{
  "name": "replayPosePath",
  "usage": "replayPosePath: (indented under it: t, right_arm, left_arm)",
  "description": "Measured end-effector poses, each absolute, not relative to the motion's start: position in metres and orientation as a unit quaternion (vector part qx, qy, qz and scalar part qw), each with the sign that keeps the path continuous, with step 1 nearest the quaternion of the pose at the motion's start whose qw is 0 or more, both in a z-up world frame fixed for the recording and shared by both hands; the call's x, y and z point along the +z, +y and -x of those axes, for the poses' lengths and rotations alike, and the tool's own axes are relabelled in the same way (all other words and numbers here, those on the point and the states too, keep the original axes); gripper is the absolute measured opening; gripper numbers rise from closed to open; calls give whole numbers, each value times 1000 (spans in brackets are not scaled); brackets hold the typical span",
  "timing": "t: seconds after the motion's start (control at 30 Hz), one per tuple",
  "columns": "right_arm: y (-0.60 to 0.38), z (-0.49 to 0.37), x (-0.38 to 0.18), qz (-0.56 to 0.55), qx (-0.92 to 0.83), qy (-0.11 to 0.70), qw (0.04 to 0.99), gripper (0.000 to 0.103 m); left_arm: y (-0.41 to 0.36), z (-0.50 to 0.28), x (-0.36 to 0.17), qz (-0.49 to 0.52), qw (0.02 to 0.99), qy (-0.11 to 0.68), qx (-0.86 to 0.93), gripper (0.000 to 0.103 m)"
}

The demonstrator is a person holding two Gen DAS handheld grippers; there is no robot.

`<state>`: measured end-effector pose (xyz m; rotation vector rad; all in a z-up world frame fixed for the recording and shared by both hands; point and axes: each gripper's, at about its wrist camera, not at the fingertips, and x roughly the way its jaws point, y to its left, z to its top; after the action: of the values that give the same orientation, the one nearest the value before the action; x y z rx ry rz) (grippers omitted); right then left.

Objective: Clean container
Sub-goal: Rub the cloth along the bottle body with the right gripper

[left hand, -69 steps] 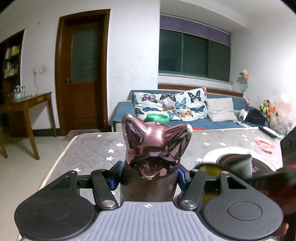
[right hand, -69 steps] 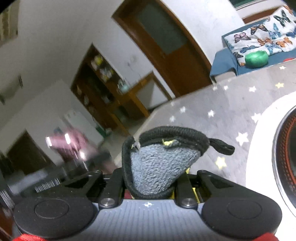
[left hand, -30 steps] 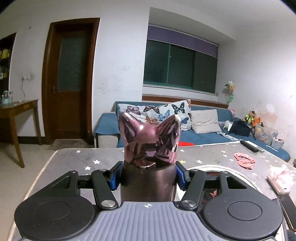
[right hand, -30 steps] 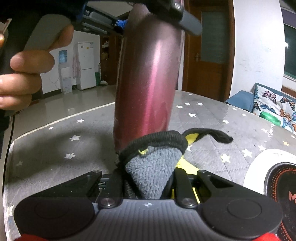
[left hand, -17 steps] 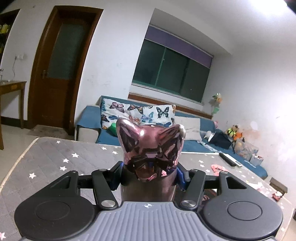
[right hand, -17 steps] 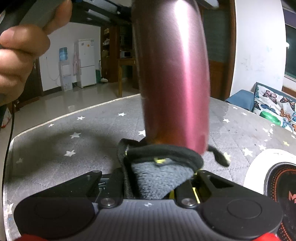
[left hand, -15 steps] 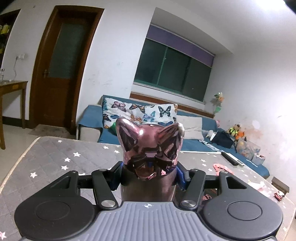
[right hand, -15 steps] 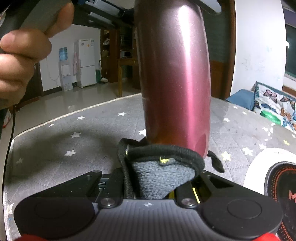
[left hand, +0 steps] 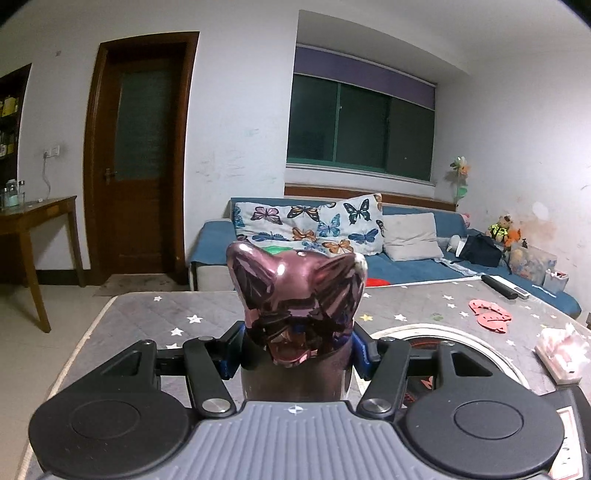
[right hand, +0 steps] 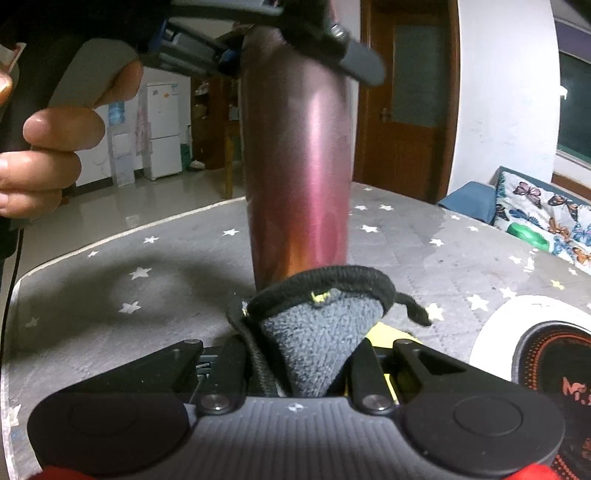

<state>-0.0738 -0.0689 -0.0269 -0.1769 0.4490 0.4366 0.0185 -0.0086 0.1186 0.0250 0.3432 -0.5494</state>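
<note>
A glossy purple bottle (left hand: 295, 291) with a cat-ear lid stands upright between the fingers of my left gripper (left hand: 297, 350), which is shut on its neck. In the right wrist view the bottle's long body (right hand: 299, 166) hangs from the left gripper (right hand: 280, 26) at the top, with a hand (right hand: 55, 147) around that gripper's handle. My right gripper (right hand: 306, 354) is shut on a folded grey cloth (right hand: 317, 332) with black trim. The cloth's upper edge lies against the bottle's lower end and hides its base.
A grey star-patterned table cover (right hand: 129, 277) lies below. A white round mat with a dark disc (right hand: 546, 350) sits on the right. Pink pieces (left hand: 487, 312), a tissue pack (left hand: 561, 350) and a remote (left hand: 504, 288) lie on the far right. A blue sofa (left hand: 406, 262) stands behind.
In the right wrist view the bottle has slid a little back to the left and stands straighter. The cloth stays at its lower end. Both grips are unchanged.
</note>
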Motion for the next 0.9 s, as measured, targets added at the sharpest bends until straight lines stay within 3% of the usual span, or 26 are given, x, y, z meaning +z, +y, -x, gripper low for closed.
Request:
replayPosePath:
  t: [0.33, 0.9]
  right_arm:
    - [-71, 73, -28, 105, 213, 227, 944, 16]
    - [-87, 86, 2, 96, 190, 159, 964, 15]
  left_arm:
    - [-6, -20, 128, 24, 938, 180, -295, 60]
    - [1, -14, 156, 21, 945, 144, -291, 60]
